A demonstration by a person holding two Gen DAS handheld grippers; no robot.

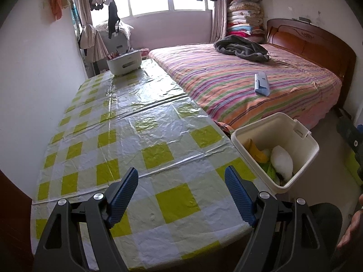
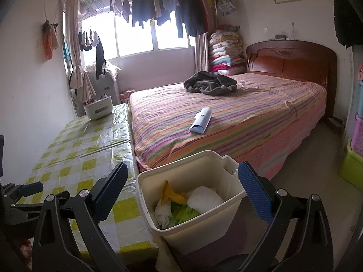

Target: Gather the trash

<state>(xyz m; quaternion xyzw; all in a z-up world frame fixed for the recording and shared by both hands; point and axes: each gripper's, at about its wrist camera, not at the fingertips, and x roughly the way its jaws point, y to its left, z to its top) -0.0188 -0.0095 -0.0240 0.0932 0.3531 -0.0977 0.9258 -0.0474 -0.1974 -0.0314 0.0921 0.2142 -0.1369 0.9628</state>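
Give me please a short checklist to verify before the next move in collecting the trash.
1. Left hand-held gripper open and holding nothing: ok.
2. Right hand-held gripper open and holding nothing: ok.
3. Trash bin upright beside the table, mouth uncovered: ok.
4. Room left in the bin above the trash: ok.
5. No loose trash on the visible tablecloth: ok.
6. White-and-blue packet on the bed, whether trash: cannot tell.
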